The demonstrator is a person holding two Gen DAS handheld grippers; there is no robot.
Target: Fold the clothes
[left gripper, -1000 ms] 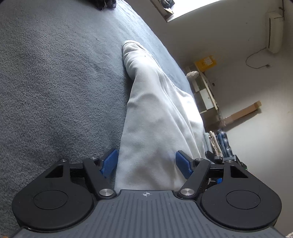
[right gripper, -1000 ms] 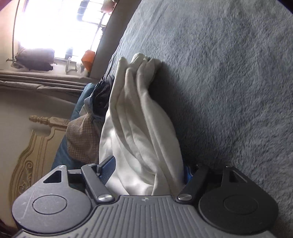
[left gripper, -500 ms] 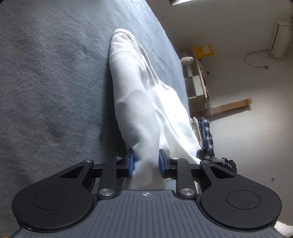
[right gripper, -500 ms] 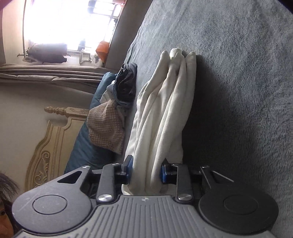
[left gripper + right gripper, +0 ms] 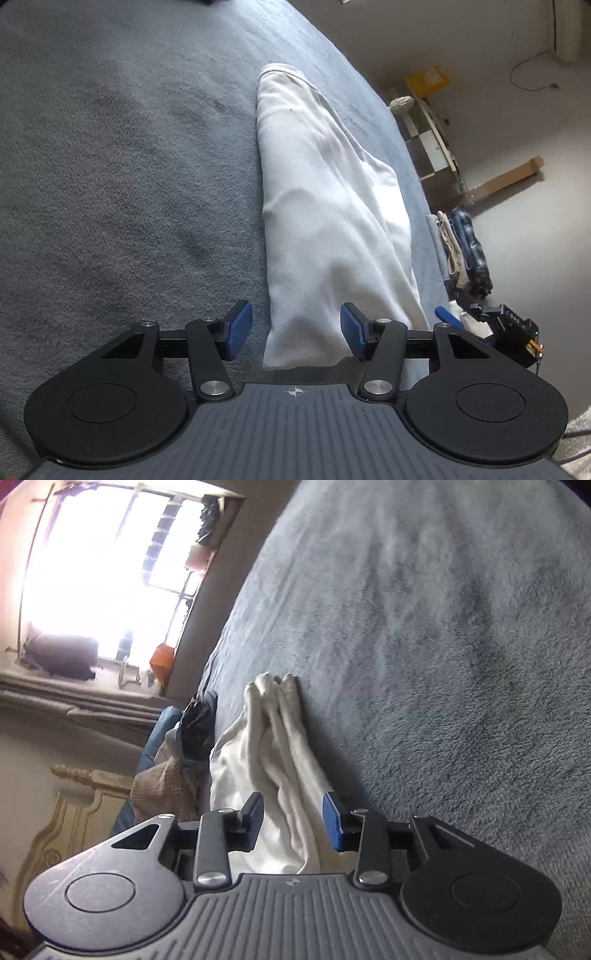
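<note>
A white garment, folded into a long narrow strip, lies on the grey-blue blanket of a bed. Its near end sits between the blue pads of my left gripper, whose jaws are opening. The left pad stands clear of the cloth and the right pad is just at its edge. In the right wrist view the other end of the white garment is bunched in ridges between the pads of my right gripper. Those jaws are also opening, and the cloth lies loose between them on the blanket.
A stack of folded clothes and a black device sit past the bed's right edge. A heap of dark and checked clothes lies by the carved headboard. A bright window is behind.
Half a second ago both grippers were shut on the garment's ends; both have since spread their jaws. The right gripper has drawn back and risen, and the cloth has settled on the blanket.
</note>
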